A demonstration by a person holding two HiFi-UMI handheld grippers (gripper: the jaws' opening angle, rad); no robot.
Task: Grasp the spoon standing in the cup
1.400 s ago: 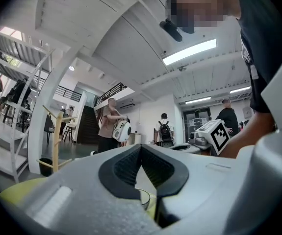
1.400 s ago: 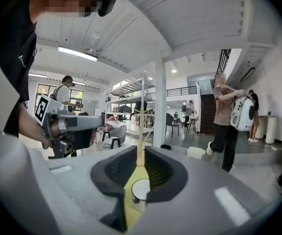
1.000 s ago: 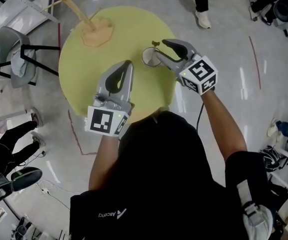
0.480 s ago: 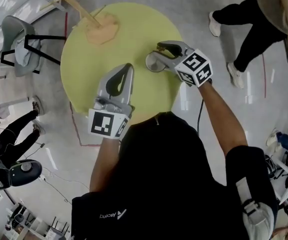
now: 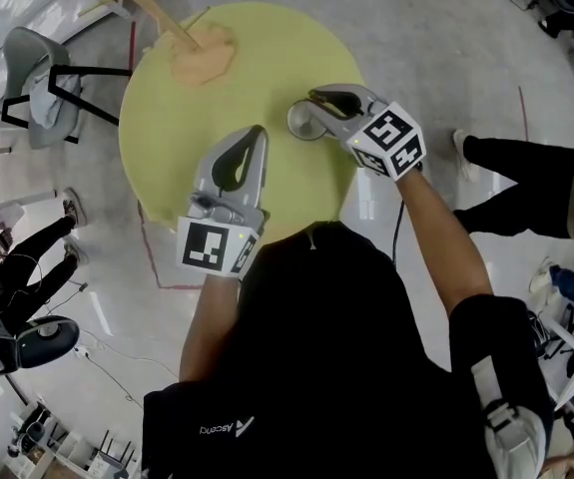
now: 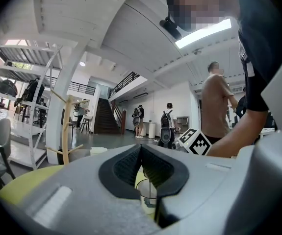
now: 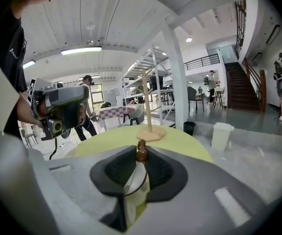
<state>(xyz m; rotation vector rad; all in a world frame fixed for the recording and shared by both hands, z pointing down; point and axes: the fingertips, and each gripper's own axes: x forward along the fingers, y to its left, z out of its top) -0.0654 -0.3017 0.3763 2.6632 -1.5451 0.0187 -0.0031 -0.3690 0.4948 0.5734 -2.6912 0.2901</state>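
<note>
Right claw (image 7: 141, 149) closing on spoon (image 7: 141, 155) (left claw (image 6: 141, 148) pressed together); shirt (image 5: 296, 367) reads, perhaps, "Ascend".

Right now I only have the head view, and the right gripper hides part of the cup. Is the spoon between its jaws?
Observer: Yes. The right gripper view shows the spoon, its brown handle end, between the closing jaws of the right gripper.
Operator: Is the spoon leaning?
Observer: The left gripper view shows the cup from the side, with the thin stem standing about straight up inside it.
Operator: Is the left gripper carrying anything?
Observer: No. In its own view, the jaws of the left gripper are together with nothing between them.
</note>
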